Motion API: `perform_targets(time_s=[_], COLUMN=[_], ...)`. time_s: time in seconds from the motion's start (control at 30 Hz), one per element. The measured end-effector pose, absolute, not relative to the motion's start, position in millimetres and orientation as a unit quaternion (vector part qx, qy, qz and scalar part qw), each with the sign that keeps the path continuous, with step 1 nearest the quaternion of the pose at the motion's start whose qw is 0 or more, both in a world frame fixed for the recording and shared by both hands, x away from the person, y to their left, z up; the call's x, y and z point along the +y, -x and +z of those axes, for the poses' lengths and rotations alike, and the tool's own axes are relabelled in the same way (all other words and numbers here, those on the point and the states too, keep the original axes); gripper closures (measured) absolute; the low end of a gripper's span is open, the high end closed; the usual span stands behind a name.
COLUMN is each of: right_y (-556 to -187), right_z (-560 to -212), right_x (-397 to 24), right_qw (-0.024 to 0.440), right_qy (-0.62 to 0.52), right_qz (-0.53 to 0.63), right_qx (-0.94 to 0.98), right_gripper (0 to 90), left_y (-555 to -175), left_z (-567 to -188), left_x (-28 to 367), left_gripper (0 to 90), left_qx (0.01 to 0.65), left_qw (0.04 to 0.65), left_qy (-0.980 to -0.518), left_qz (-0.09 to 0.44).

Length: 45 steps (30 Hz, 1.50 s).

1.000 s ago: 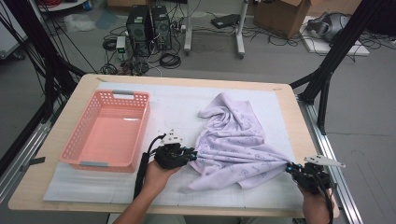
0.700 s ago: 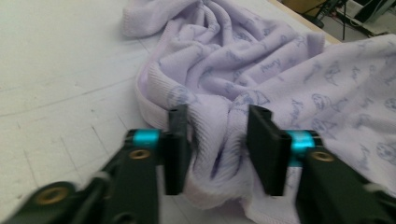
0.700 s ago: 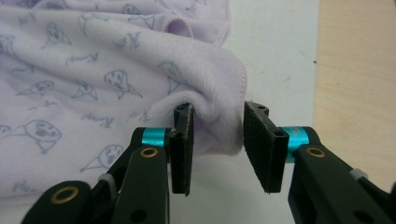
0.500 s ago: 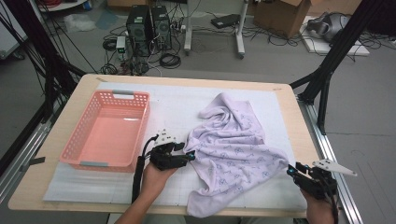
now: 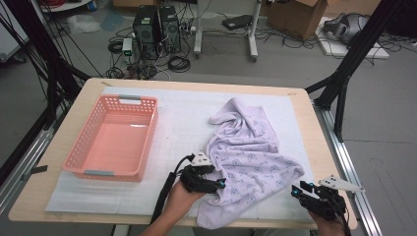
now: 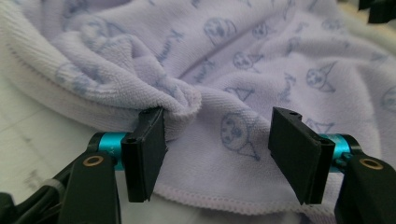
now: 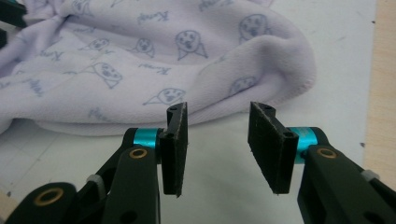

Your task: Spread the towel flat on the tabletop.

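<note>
Basket: we saw a pink plastic basket (image 5: 114, 140) with latticed walls on the left part of the table, holding nothing.
Mat: we noted a white gridded mat (image 5: 182, 123) under it, covering most of the top.
Table: we found a pale wooden table (image 5: 81, 105) with rounded corners.
Floor behind: we made out two black computer towers (image 5: 156, 27), tangled cables (image 5: 177, 63), and a cardboard box (image 5: 295, 12).

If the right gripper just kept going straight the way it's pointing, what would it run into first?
Most likely the lavender towel. The right gripper has open jaws with bare white mat between them, and the towel's rounded edge lies just ahead. Depth is hard to judge, but nothing else sits in that line.
</note>
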State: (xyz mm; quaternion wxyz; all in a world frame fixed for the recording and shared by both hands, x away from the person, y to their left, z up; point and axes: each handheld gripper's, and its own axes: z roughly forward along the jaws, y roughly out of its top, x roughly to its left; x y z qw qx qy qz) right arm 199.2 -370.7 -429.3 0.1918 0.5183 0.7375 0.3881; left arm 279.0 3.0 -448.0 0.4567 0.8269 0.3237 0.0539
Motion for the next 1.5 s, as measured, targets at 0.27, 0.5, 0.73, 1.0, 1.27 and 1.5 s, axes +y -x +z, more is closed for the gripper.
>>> perform_targets(time_s=[0.27, 0.5, 0.73, 1.0, 1.27, 1.5], right_y=[-196.9, -200.3, -203.7, -204.5, -206.1, -214.4], right_z=[-433.3, -436.4, -438.7, -440.8, -440.0, -448.5], right_x=[-362.9, -357.3, -349.7, -342.9, -353.2, -327.3], right_qw=[0.183, 0.178, 0.175, 0.166, 0.161, 0.156], right_qy=[-0.511, -0.508, -0.512, -0.503, -0.507, -0.502], right_qz=[0.387, 0.390, 0.395, 0.392, 0.400, 0.383], right_qx=[0.745, 0.747, 0.742, 0.752, 0.746, 0.760], right_gripper=[55.8, 55.7, 55.1, 57.6, 80.2, 52.8], left_y=[-277.3, -295.3, -306.4, -293.9, -285.4, -276.1], left_z=[-448.3, -439.6, -442.5, -437.7, -442.6, -450.5], left_x=[1.6, 49.7, 76.2, 78.5, 73.2, 41.4], left_gripper=[86.0, 87.2, 79.6, 47.9, 41.3, 43.6], left_qx=[0.310, 0.372, 0.427, 0.410, 0.385, 0.340], left_qw=[0.434, 0.458, 0.466, 0.493, 0.492, 0.426], left_qy=[-0.842, -0.796, -0.765, -0.764, -0.779, -0.829], left_qz=[0.079, 0.133, 0.121, 0.077, 0.056, 0.129])
